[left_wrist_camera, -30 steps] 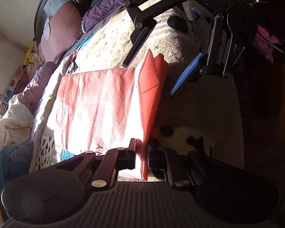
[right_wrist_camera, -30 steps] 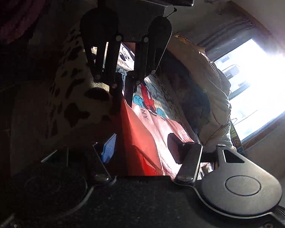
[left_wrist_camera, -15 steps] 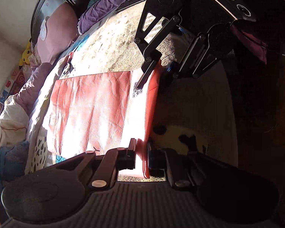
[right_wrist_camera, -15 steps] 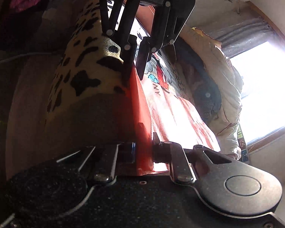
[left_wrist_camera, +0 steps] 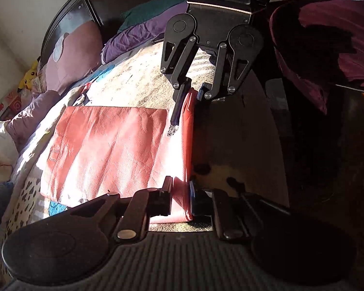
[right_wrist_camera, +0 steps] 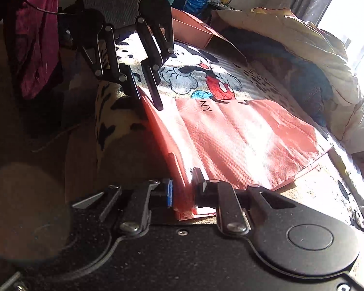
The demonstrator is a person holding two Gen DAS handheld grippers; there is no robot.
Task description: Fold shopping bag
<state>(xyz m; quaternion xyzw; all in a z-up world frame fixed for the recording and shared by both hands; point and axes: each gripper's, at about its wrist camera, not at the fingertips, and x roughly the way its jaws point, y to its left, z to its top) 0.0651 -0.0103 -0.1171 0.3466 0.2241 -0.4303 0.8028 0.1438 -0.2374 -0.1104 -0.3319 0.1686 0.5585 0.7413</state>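
Observation:
A red woven shopping bag (left_wrist_camera: pixel 109 145) lies flat on a bed, its near edge lifted along the bed's side. My left gripper (left_wrist_camera: pixel 180 194) is shut on one end of that raised edge. My right gripper (left_wrist_camera: pixel 189 101) is shut on the other end. In the right wrist view the bag (right_wrist_camera: pixel 242 145) spreads toward the window; the right gripper (right_wrist_camera: pixel 182 194) clamps the red edge, and the left gripper (right_wrist_camera: pixel 145 92) pinches it further along.
The bed has a cartoon-print blanket (right_wrist_camera: pixel 206 80). Pillows (left_wrist_camera: pixel 70 58) and a dark headboard (left_wrist_camera: pixel 68 19) lie beyond the bag. A heap of bedding (right_wrist_camera: pixel 315 55) lies by the bright window. An orange box (right_wrist_camera: pixel 191 29) stands at the bed's far end.
My right gripper has closed on the bag's far corner, where it was open a second ago. Both grippers now hold the same edge upright. The views have swung to face along the bed.

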